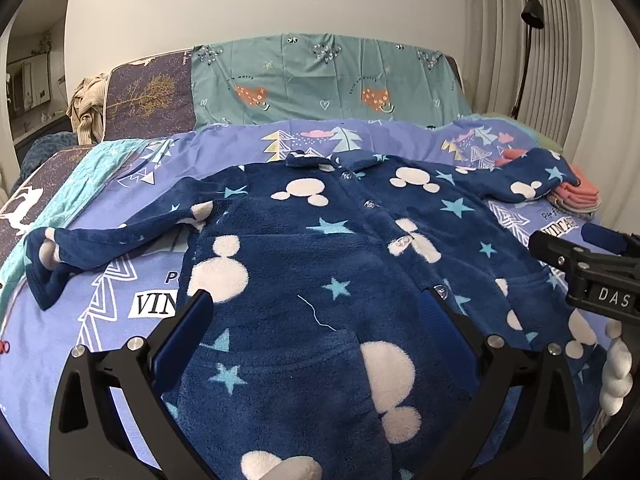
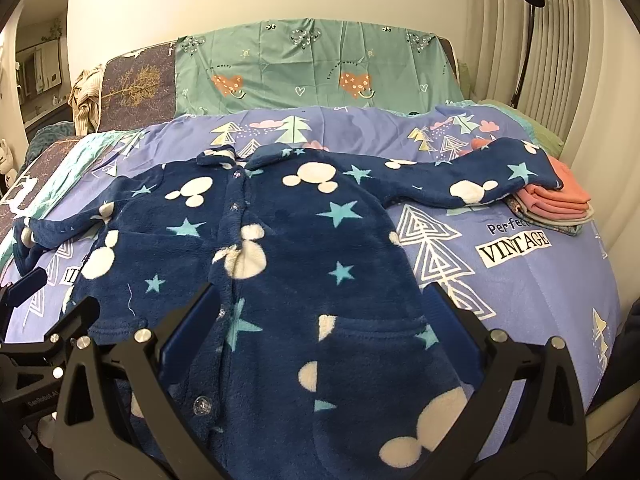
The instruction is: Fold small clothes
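your left hand-held gripper (image 1: 316, 312) is spread wide, released, its blue pads either side of the lower front of the fleece jacket (image 1: 320, 248), gripping nothing. your right hand-held gripper (image 2: 320, 312) is likewise released, jaws apart over the jacket's lower right half, near a patch pocket (image 2: 372, 344).

the jacket lies flat and face up on the bed (image 2: 540, 292), on a lilac bedsheet (image 1: 80, 344) printed with white line trees and the word "vintage". navy fleece, white mouse-head shapes, pale blue stars. front is buttoned; clear buttons (image 1: 400, 242) run down the placket. collar points toward the far end of the bed.

both sleeves are spread out sideways. the left sleeve (image 1: 100, 248) angles down to the bed's left edge, cuff turned over. the right sleeve (image 2: 480, 184) reaches toward a stack of folded pink clothes (image 2: 556, 204); its cuff rests on the stack.

a loose white thread (image 1: 316, 312) sits on the jacket front. a teal heart-print cloth (image 2: 312, 68) covers the bed's far end. a black lamp (image 2: 530, 8) stands by the curtain.
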